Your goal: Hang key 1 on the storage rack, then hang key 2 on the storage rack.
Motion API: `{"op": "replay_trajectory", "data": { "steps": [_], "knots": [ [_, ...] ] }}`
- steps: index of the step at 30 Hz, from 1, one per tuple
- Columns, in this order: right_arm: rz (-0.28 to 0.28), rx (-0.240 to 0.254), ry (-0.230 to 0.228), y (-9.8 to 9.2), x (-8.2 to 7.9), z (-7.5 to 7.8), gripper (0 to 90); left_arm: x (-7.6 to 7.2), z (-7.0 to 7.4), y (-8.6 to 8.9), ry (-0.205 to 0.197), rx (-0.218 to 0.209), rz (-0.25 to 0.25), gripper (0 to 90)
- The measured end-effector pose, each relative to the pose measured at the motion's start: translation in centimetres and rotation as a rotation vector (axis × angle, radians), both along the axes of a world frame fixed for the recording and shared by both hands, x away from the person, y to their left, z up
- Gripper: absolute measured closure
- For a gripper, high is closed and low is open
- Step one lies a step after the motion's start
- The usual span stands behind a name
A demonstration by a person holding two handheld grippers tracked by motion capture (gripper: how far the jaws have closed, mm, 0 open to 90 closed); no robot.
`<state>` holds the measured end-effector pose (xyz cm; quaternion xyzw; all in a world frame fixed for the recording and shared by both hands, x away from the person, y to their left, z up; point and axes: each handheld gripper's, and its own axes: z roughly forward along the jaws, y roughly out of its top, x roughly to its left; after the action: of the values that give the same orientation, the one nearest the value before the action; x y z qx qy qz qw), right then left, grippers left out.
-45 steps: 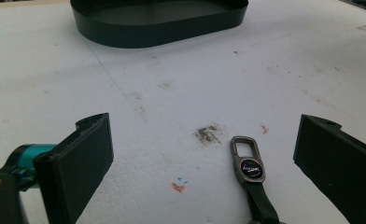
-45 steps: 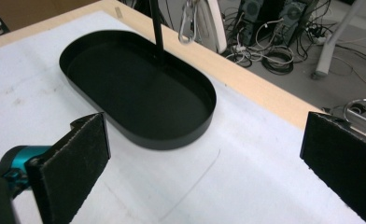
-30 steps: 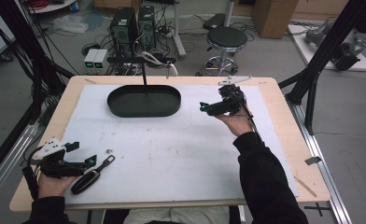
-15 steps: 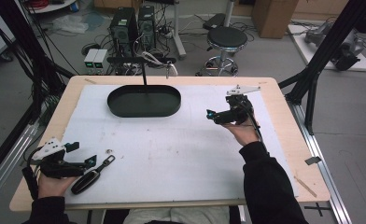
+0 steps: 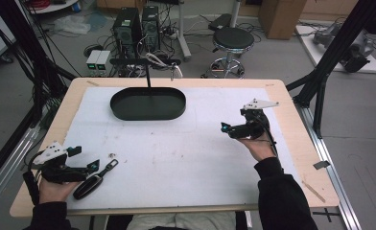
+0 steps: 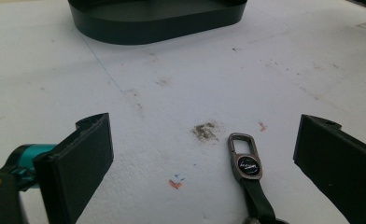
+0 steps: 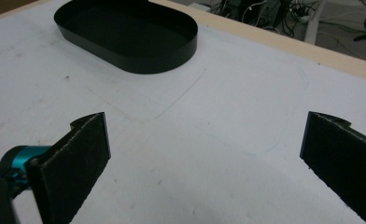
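Black sleeves; black grippers, teal joints, grey plates

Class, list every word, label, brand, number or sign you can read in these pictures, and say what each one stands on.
Key fob: a round black badge with pale lettering on its metal clasp, too small and blurred to read.
Black tray: no text.
White mat: stains and faint pen lines, no words.
Left gripper and right gripper: no readable label.
Nothing legible anywhere.
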<state>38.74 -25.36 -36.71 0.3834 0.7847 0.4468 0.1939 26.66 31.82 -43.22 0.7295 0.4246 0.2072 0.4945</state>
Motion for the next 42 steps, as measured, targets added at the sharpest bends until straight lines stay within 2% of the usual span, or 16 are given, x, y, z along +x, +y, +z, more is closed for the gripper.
{"op": "replay_trajectory", "data": {
  "steps": [5,17,24,32,38,42],
  "knots": [
    [-0.007,0.013,-0.013,-0.7,-0.7,-0.4,0.8,0.0,0.0,0.0,0.003,-0.001,0.001,5.3],
    [-0.041,0.036,0.02,-2.7,-2.6,-2.8,0.8,0.0,0.0,-0.1,0.005,-0.003,0.003,5.3],
    [-0.047,0.05,0.02,-3.2,-3.7,-3.6,0.8,0.0,0.0,0.0,0.006,-0.001,0.002,5.3],
    [-0.054,0.02,0.062,-3.5,-5.0,-5.4,0.8,-0.1,0.1,-0.1,0.005,-0.003,-0.001,5.3],
    [-0.074,0.062,0.006,-4.0,-6.6,-4.8,0.8,0.0,0.1,-0.3,0.018,0.008,-0.017,5.3],
    [-0.083,0.07,-0.007,-4.5,-7.5,-4.9,0.8,0.0,0.2,-0.6,0.022,0.021,-0.027,5.3]
  ]
}}
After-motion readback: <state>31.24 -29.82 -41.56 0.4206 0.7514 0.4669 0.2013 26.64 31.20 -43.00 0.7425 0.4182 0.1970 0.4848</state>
